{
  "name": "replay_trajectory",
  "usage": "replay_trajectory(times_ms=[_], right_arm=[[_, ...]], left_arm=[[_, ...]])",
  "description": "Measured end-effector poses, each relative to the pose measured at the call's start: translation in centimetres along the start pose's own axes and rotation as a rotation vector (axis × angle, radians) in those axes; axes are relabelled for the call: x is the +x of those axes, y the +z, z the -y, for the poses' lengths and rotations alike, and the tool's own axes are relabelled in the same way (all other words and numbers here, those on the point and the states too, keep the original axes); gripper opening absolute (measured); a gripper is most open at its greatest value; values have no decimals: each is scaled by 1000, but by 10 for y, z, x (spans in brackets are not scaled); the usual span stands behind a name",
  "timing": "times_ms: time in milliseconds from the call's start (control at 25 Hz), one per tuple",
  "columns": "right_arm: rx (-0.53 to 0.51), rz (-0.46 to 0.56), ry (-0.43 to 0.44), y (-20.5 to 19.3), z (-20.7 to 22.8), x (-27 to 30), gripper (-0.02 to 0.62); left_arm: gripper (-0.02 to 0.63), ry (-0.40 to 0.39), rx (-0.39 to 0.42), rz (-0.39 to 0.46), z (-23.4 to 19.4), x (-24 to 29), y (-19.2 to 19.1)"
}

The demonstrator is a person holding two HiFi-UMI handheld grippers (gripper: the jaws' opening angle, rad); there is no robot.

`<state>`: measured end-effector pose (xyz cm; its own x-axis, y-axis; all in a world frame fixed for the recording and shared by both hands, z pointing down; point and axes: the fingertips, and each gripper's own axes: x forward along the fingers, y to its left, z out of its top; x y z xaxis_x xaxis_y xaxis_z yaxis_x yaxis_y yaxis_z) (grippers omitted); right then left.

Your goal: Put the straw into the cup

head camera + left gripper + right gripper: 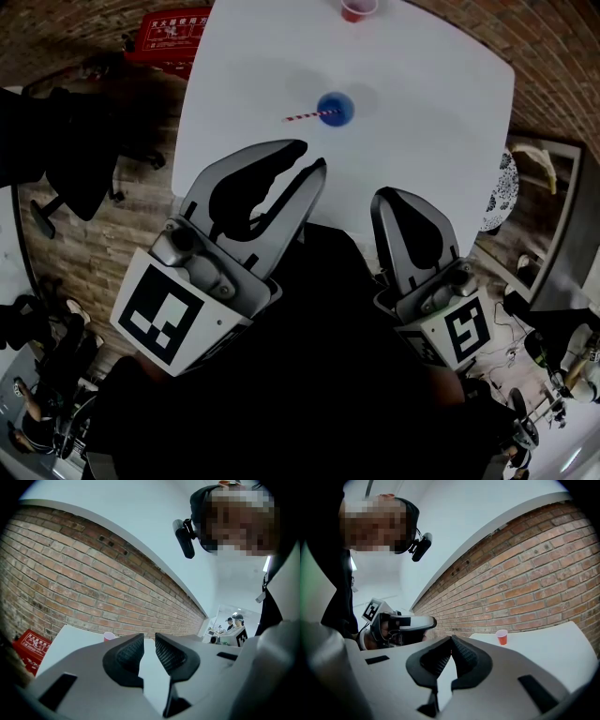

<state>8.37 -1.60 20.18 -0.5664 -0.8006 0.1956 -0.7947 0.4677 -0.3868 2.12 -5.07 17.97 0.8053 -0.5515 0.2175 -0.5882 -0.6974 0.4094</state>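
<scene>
Left gripper [149, 641]: jaws a narrow gap apart, nothing between the ribbed pads. It is held close to the person's body, short of the table's near edge.

Right gripper [450, 638]: jaw tips pressed together on nothing. It is likewise held back, tilted up toward the brick wall [525, 588].

Straw [307, 115]: red-and-white striped and thin, out in the middle of the white table [441, 122]. One end is at the mouth of the blue cup [336, 109] and the rest runs off leftward. I cannot tell from here whether it lies flat on the table or already leans out of the cup. I judge it very light, easily crushed and inclined to roll. It is best pinched gently across its width on the free left half, away from the cup.

Blue cup: small, probably light, and likely to slide or tip if knocked.

Red cup [359, 8]: at the table's far edge, well apart from the blue one.

Room: bare tabletop lies all round the straw and the blue cup, with every table edge well away from them. The approach from the near side looks open to either gripper.
</scene>
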Motion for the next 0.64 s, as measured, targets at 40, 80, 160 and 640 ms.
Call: replay_trajectory(times_ms=[40, 80, 160, 640], right_arm=[[0, -1, 0, 0, 0, 0, 28], [1, -2, 0, 0, 0, 0, 28], [1, -3, -1, 0, 0, 0, 28], [5, -5, -3, -1, 1, 0, 28]], left_arm=[[84, -6, 4, 2, 1, 0, 0], [84, -9, 5, 3, 1, 0, 1], [84, -10, 3, 2, 1, 1, 1], [84, -10, 11, -2, 1, 2, 0]])
